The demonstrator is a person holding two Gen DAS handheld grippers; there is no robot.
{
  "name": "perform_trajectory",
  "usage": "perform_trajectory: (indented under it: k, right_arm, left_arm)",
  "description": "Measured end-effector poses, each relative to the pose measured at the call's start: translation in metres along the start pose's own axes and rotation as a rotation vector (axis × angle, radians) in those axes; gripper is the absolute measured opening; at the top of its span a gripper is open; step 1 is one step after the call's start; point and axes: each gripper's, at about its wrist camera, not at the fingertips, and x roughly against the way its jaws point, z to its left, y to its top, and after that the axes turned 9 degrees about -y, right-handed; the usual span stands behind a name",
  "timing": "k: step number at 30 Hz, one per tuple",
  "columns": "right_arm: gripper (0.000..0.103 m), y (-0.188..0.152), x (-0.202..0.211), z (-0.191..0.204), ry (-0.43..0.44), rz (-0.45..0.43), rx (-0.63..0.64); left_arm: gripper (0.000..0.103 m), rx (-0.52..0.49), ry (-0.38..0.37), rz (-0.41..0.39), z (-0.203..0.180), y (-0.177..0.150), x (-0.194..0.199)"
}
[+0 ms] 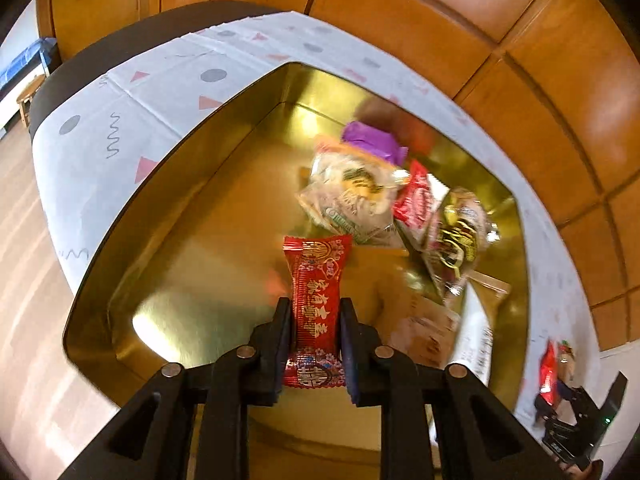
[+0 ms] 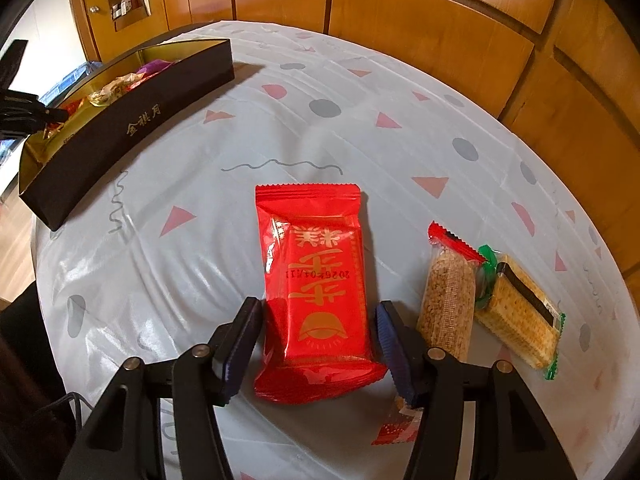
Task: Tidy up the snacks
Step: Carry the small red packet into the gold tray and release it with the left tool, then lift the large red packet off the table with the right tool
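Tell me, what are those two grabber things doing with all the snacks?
They're tidying snacks into a gold-lined box. The left gripper is squeezing a small red snack packet over the box, where other snacks already lie. The right gripper is open around a big red packet on the table, with two cracker packs beside it.

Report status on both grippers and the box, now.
Left gripper shut on small red snack packet, above gold-lined box. Right gripper open, straddling large red packet on table. Nothing in the way.
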Motion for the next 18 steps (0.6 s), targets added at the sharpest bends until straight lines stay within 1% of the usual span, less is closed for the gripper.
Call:
perform_trajectory:
  k: [1, 3, 5, 7, 9, 11, 12, 14, 15, 16, 18]
  right_arm:
    - [0.063, 0.000, -0.001, 0.000, -0.001, 0.000, -0.003]
    - [0.067, 0.000, -0.002, -0.002, -0.006, 0.001, -0.011]
    - [0.070, 0.001, -0.003, -0.004, -0.006, 0.005, -0.021]
    - [0.072, 0.001, -0.004, -0.006, -0.008, 0.007, -0.029]
    - [0.074, 0.001, -0.005, -0.007, -0.010, 0.007, -0.032]
    - [0.081, 0.001, -0.007, -0.009, -0.021, 0.009, -0.039]
    - [0.083, 0.001, -0.008, -0.010, -0.028, 0.012, -0.044]
    - [0.083, 0.002, -0.009, -0.011, -0.031, 0.017, -0.050]
    - [0.083, 0.002, -0.010, -0.011, -0.031, 0.018, -0.049]
    - [0.083, 0.002, -0.009, -0.010, -0.035, 0.017, -0.045]
    - [0.083, 0.003, -0.007, -0.007, -0.056, 0.006, -0.024]
  left_arm:
    - [0.025, -0.003, 0.015, 0.004, 0.000, 0.004, -0.003]
    - [0.026, 0.003, 0.054, 0.000, -0.001, 0.011, -0.008]
    - [0.032, -0.013, 0.065, -0.007, -0.004, 0.015, -0.011]
    - [0.032, -0.020, 0.080, -0.007, -0.003, 0.015, -0.011]
    - [0.032, -0.017, 0.077, -0.010, -0.002, 0.012, -0.008]
    - [0.032, -0.014, 0.092, -0.032, -0.001, 0.007, -0.002]
    - [0.032, -0.023, 0.112, -0.057, -0.002, 0.002, 0.004]
    - [0.032, -0.067, 0.172, -0.115, -0.007, -0.009, 0.013]
    - [0.032, -0.085, 0.189, -0.134, -0.010, -0.013, 0.015]
    - [0.032, -0.092, 0.197, -0.149, -0.011, -0.017, 0.018]
    - [0.032, -0.096, 0.190, -0.170, -0.013, -0.026, 0.022]
